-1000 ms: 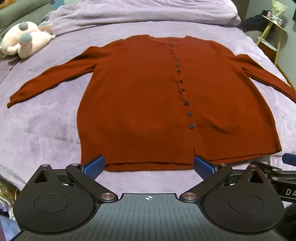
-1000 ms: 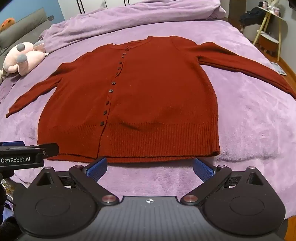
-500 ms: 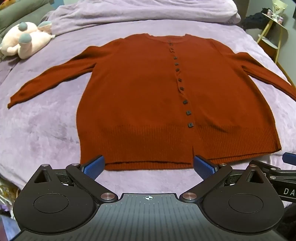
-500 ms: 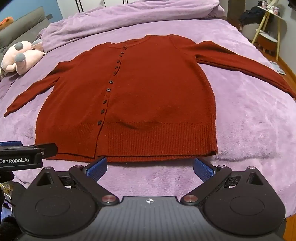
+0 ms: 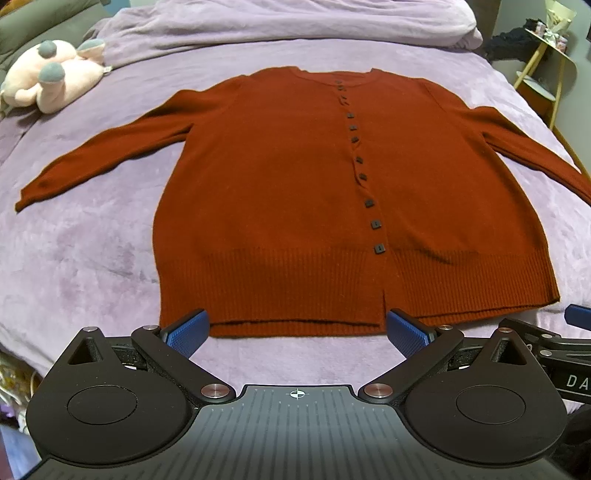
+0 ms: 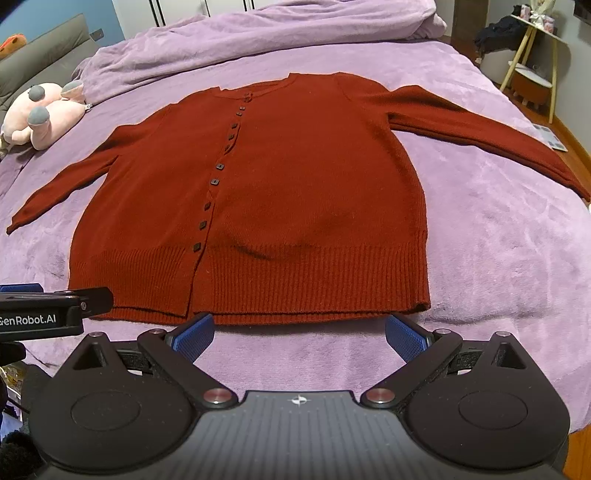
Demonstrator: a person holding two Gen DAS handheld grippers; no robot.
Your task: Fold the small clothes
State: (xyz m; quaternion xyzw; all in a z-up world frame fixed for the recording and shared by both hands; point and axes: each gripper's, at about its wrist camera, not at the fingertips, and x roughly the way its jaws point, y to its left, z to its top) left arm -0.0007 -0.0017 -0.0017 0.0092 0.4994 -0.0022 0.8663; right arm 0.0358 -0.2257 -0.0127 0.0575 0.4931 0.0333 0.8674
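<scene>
A rust-red buttoned cardigan [image 5: 280, 184] [image 6: 303, 184] lies flat on the purple bedspread, front up, both sleeves spread out sideways. Its ribbed hem faces me. My left gripper [image 5: 297, 330] hovers just short of the hem's left half, open, blue pads wide apart with nothing between them. My right gripper [image 6: 299, 334] hangs before the hem's right half, open and empty as well. Each gripper's body shows at the edge of the other's view.
A pink plush toy [image 5: 51, 83] [image 6: 40, 114] lies at the far left of the bed. A bunched purple duvet [image 5: 277, 22] fills the head end. A small wooden side table [image 6: 532, 66] stands off the bed's right side; the bed's edge drops away there.
Both grippers have drifted slightly forward and upward toward the hem; the cardigan sits a little lower and nearer in each view. The cardigan itself has not moved.
</scene>
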